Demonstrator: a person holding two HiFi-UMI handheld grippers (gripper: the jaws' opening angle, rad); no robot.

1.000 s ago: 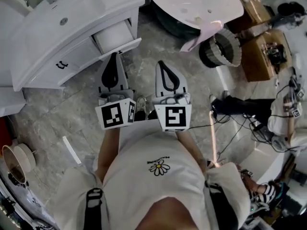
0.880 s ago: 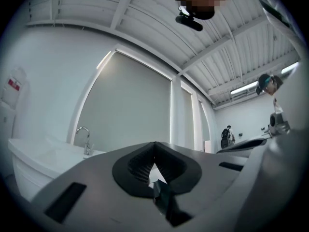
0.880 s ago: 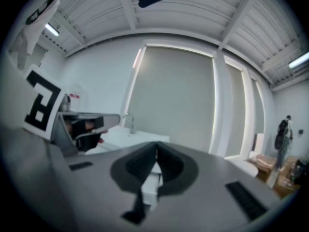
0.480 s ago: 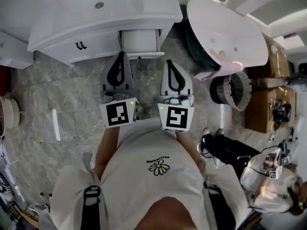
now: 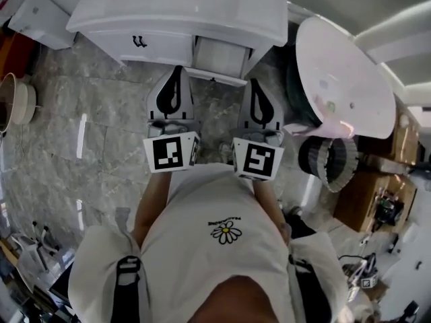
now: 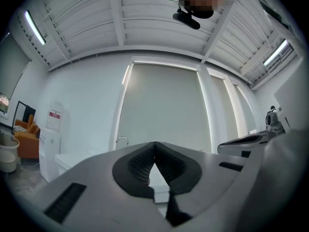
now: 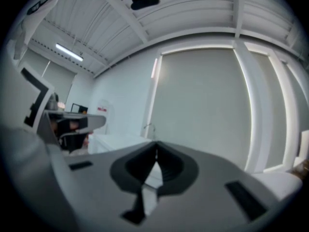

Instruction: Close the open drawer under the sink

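Note:
A white sink vanity [image 5: 182, 12] stands at the top of the head view. Its right drawer [image 5: 219, 58] is pulled out; the left drawer with a dark handle [image 5: 139, 42] is closed. My left gripper [image 5: 177, 68] is shut and empty, its tip just before the open drawer's left front corner; I cannot tell if it touches. My right gripper [image 5: 259, 81] is also shut and empty, a little right of the drawer front. In the left gripper view the left gripper [image 6: 154, 144] points level at the vanity, with the faucet [image 6: 120, 139] above. The right gripper [image 7: 156, 148] shows its tips together.
A large round white basin [image 5: 343, 79] leans at the right, close beside the vanity, with a ribbed dark ring [image 5: 330, 160] and cardboard boxes [image 5: 377, 200] below it. A small white cabinet [image 5: 40, 15] and a round tub [image 5: 17, 99] sit at the left on the marble floor.
The person has turned to face the vanity, which now lies straight ahead. Both grippers have moved forward, nearer the open drawer's front, and have stayed shut.

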